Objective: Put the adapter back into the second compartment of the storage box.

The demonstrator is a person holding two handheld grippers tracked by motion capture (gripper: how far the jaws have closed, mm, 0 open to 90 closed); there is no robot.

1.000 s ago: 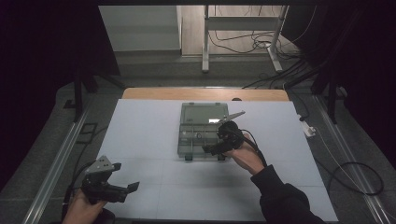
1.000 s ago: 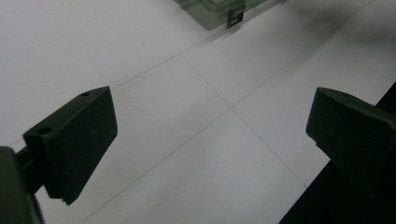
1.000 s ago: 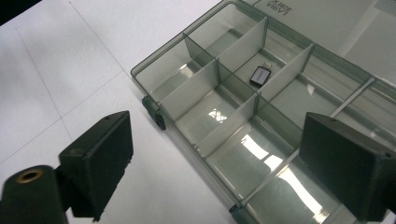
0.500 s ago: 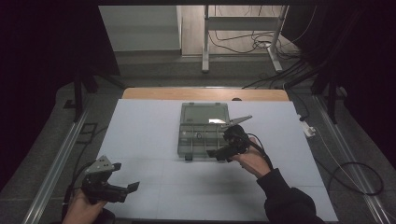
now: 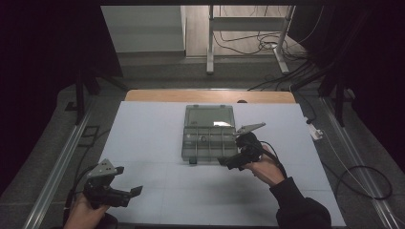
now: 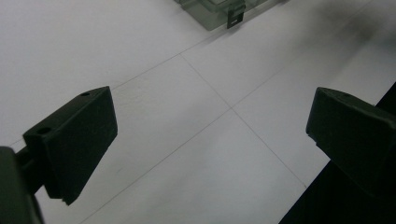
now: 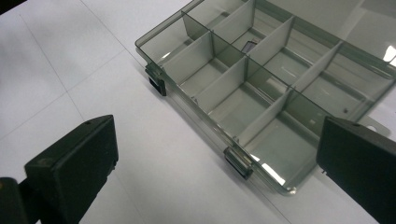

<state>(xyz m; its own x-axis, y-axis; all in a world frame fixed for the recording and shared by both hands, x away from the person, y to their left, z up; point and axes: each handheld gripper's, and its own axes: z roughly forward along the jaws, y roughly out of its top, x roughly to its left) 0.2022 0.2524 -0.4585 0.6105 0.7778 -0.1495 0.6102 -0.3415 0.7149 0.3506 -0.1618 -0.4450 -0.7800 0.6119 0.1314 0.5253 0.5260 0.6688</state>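
Black jaws of the right gripper stand wide apart with nothing between them, having just been opening; in the right gripper view they frame bare table just short of the box's near wall. The gripper lies nearly level in the person's right hand, its tips pointing toward the box's near right corner, close beside it but not touching, with the grey three-cornered plate on top and a cable trailing back past the dark sleeve. The smoky clear plastic organizer box sits near the middle of the white table, its lid swung fully open and lying flat behind the tray. Seen from the right gripper, the tray is split by thin walls into many compartments; two dark latches hang off its near wall, and one small dark item lies in a far compartment, too small to identify. The left gripper rests at the near left corner of the table, well apart from the box, held in the left hand; its jaws are likewise spread wide over empty table, with one corner of the box and a latch showing at the top of the left gripper view.
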